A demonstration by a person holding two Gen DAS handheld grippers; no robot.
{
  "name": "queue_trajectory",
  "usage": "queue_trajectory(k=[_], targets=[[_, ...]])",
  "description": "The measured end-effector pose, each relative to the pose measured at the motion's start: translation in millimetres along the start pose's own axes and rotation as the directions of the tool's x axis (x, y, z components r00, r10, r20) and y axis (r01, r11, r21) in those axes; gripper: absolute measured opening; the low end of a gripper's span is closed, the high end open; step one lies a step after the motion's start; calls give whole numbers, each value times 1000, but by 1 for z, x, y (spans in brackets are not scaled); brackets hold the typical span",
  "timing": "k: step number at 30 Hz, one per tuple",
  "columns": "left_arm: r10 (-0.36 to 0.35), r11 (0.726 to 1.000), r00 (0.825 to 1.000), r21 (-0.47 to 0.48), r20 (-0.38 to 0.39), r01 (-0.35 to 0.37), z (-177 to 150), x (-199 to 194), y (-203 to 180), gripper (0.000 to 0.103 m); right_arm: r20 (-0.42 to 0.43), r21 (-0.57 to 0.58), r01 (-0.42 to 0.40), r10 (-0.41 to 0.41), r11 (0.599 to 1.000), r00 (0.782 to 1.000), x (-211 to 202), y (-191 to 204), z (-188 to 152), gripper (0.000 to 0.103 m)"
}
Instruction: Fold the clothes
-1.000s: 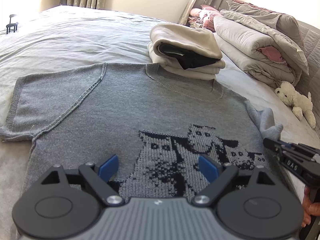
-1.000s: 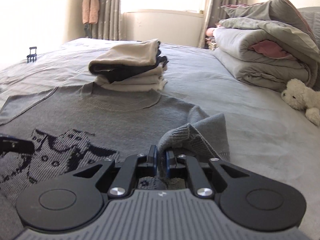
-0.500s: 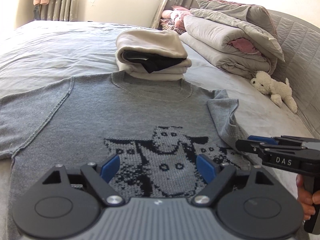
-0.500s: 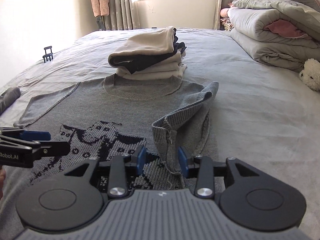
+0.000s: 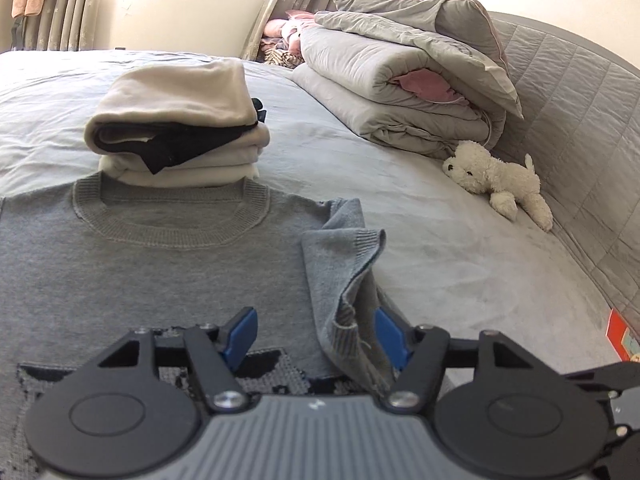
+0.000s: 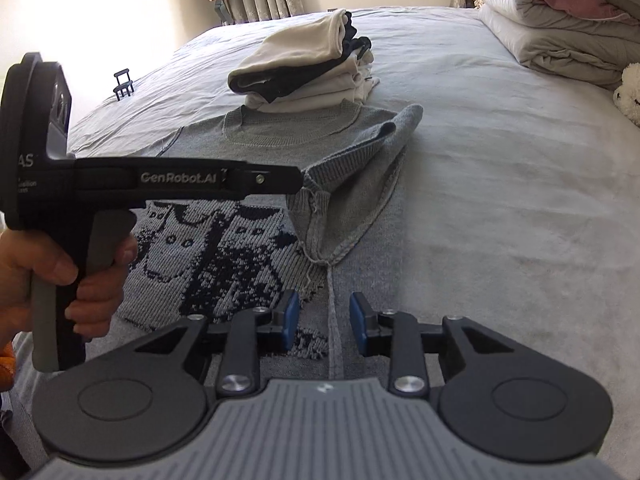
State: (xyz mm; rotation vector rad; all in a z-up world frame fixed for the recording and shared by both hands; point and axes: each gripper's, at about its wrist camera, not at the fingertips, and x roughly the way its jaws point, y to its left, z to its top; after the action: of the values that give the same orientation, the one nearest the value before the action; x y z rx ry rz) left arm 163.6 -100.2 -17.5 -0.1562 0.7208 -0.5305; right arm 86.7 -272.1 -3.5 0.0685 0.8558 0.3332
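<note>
Lying face-up on bed (image 5: pixel 460 248): grey knit sweater (image 5: pixel 152 256), right sleeve (image 5: pixel 344 276) flopped inward at 1 o'clock | left gripper (image 5: pixel 316 332) fingers wide, straddling sleeve cuff | right gripper (image 6: pixel 324 320) fingers narrowly parted, empty | soft, light, droopy; pinch ribbed cuff or side seam.

Bare bed (image 6: pixel 500 184) lies open right of the sweater (image 6: pixel 256 148). The folded stack (image 6: pixel 312 68) blocks the far side at the collar; rolled duvet (image 6: pixel 560 28) and plush toy (image 5: pixel 496 176) crowd the far right.
</note>
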Motion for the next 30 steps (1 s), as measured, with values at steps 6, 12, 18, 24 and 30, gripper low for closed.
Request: queue_trajectory(k=[6, 12, 18, 24, 30], targets=[[-5, 998, 1000, -57, 17, 6, -3, 28, -5, 51, -75, -91, 5, -11, 996, 997, 7, 7, -3, 19], [-2, 983, 998, -182, 58, 13, -4, 38, 10, 6, -113, -75, 25, -33, 997, 993, 9, 0, -4, 4], [7, 979, 980, -202, 198, 34, 8, 14, 20, 5, -52, 102, -87, 93, 991, 994, 3, -12, 5, 1], [34, 976, 976, -217, 216, 14, 13, 0, 45, 4, 24, 213, -220, 220, 952, 975, 5, -7, 13, 1], [22, 968, 985, -251, 173, 22, 11, 0, 67, 43, -8, 83, -102, 103, 991, 995, 8, 14, 14, 15]])
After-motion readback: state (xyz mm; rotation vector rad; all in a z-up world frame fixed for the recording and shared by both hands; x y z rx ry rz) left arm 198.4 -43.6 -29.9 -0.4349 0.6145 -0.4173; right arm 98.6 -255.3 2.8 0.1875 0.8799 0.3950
